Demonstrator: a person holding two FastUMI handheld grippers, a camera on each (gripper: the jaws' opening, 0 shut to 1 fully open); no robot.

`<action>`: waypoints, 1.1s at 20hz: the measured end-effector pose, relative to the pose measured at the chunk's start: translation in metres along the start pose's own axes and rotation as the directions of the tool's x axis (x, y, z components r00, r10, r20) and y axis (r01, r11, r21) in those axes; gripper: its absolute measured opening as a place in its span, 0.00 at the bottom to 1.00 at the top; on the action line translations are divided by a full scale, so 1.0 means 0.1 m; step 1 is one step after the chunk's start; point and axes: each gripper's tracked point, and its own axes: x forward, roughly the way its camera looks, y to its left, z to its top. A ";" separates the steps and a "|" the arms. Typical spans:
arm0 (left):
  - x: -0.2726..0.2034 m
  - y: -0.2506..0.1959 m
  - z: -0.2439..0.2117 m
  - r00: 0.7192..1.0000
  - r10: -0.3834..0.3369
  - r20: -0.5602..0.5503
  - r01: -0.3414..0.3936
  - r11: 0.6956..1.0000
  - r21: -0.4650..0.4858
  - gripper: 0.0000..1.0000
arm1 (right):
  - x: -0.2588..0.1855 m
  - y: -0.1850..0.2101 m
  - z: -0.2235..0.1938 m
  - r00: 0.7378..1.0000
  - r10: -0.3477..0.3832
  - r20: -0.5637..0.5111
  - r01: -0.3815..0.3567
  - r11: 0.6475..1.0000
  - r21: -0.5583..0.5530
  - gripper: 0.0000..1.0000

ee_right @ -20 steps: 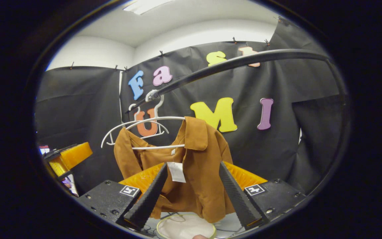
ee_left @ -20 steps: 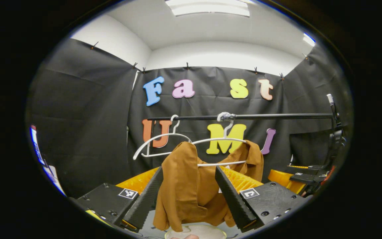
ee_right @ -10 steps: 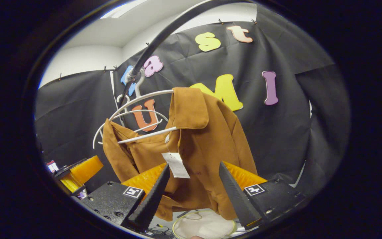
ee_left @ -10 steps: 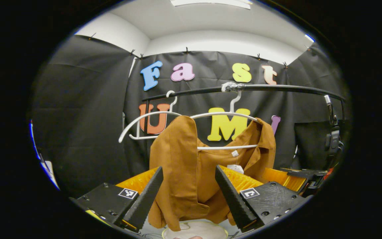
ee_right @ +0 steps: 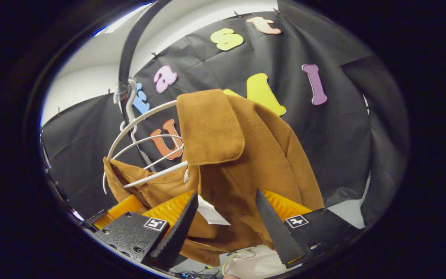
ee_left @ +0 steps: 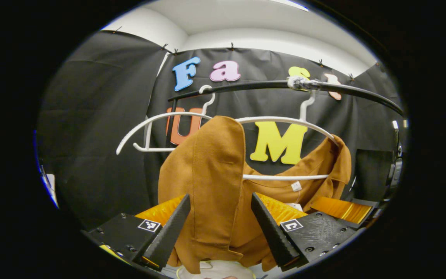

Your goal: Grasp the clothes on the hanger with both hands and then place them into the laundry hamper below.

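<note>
In the left gripper view, the left gripper [ee_left: 220, 223] is standing wide open at the bottom centre of the frame, its two fingers [ee_left: 170, 228] flanking a hanging fold of the brown garment [ee_left: 215, 182] without visibly pressing on it. The garment is draping from a white hanger [ee_left: 285, 121] whose hook is sitting on the black rail [ee_left: 246, 86] crossing the upper half of the frame; a second white hanger [ee_left: 157, 120] is hanging bare to its left. The laundry hamper [ee_left: 215, 271] is showing as a pale rim at the bottom edge, below the garment. In the right gripper view, the right gripper [ee_right: 227, 223] is likewise gaping at the bottom centre, with the garment [ee_right: 242, 155] filling the middle of the frame and lying between its spread fingers [ee_right: 273, 228]. A white tag [ee_right: 211, 212] is dangling beside the left finger, and the hamper [ee_right: 250, 263] is lying below.
</note>
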 end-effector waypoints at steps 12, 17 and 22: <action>0.38 0.17 0.01 0.996 0.087 -0.001 -0.087 0.996 0.026 0.93 | 0.34 -0.13 0.25 0.996 -0.049 0.076 0.041 0.993 0.107 0.84; 0.42 0.24 0.01 0.996 0.084 -0.012 -0.083 0.995 0.046 0.67 | 0.28 -0.26 0.32 0.994 -0.039 0.101 0.027 0.992 0.123 0.49; 0.28 0.30 0.03 0.997 0.077 0.014 -0.077 0.996 0.045 0.20 | 0.13 -0.37 0.41 0.990 -0.030 0.136 0.014 0.993 0.114 0.21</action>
